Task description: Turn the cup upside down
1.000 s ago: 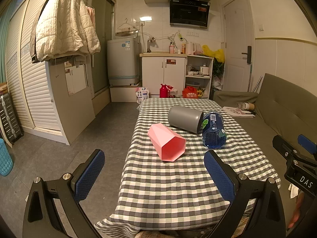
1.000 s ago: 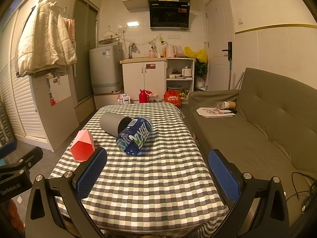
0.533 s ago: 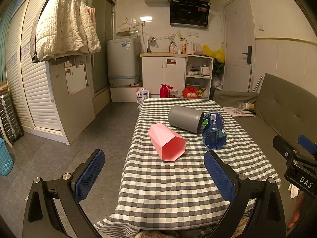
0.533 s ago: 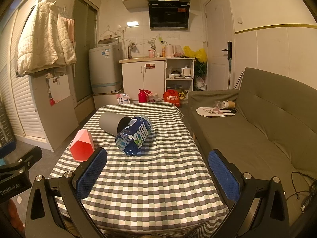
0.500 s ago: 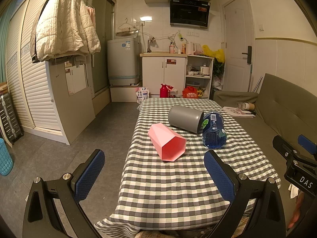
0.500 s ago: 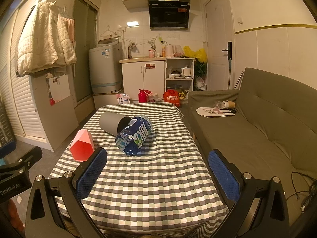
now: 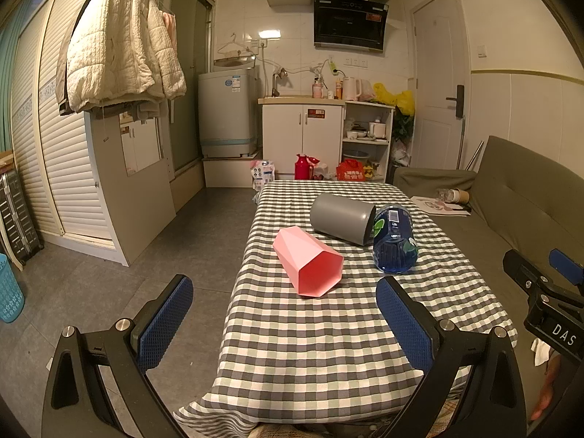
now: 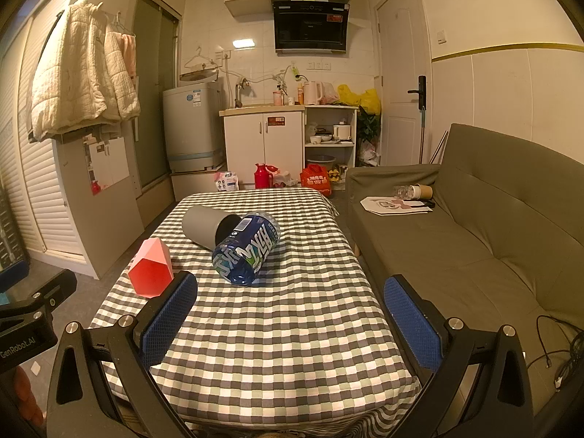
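Observation:
A pink faceted cup [image 7: 308, 266] lies on its side on the checked tablecloth [image 7: 328, 332], its mouth toward me; it also shows at the left of the right wrist view [image 8: 150, 268]. A grey cup [image 7: 342, 218] lies on its side farther back, also in the right wrist view [image 8: 204, 225]. A blue bottle [image 7: 395, 242] lies beside the grey cup, seen too in the right wrist view [image 8: 247, 248]. My left gripper [image 7: 283, 319] is open and empty near the table's front. My right gripper [image 8: 290, 319] is open and empty over the table's front.
A grey-green sofa [image 8: 474, 233] runs along the table's right side with papers and a paper cup on it. The table's left edge drops to bare floor [image 7: 109, 284]. Kitchen cabinets [image 7: 303, 138] and a washing machine [image 7: 226, 116] stand at the back.

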Demonstrator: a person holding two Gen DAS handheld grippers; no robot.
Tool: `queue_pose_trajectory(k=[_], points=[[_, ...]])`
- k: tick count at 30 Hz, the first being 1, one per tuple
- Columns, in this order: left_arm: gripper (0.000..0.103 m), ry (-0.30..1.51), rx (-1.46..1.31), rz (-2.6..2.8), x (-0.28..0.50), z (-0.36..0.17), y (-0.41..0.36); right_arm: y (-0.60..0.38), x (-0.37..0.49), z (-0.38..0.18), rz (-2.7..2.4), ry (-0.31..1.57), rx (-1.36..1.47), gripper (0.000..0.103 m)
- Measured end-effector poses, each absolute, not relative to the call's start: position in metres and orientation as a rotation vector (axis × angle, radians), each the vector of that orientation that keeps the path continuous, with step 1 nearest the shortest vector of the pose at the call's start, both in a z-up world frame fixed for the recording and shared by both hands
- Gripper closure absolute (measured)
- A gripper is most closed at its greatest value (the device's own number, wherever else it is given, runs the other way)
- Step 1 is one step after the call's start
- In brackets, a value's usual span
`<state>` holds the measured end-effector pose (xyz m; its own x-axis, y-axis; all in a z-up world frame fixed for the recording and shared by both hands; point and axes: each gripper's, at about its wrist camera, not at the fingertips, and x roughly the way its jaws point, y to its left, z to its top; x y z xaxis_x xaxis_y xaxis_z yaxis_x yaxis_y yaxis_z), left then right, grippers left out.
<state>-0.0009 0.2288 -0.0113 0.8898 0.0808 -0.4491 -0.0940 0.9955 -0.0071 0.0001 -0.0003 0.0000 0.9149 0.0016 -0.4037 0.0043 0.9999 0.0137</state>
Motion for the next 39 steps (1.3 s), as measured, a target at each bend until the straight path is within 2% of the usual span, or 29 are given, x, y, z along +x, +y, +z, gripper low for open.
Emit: queue_pose_trajectory(k=[14,21,32,39], points=[[0.0,0.466,-0.031,0.091,-0.001,-0.011,0.229,0.0,0.0,0.0,-0.002,0.421,0.012,0.0],[0.0,0.514,-0.035,0.108,0.011,-0.01,0.234,0.003,0.013,-0.004,-0.011,0.492,-0.015,0.0],[0.0,0.66,-0.09,0.135,0.082,0.002,0.264,0.024,0.092,0.013,0.04,0.599,-0.028,0.0],[0.0,0.733,-0.088,0.166,0.117,-0.019,0.279,0.041,0.169,-0.016,0.035,0.737,0.01,0.0]])
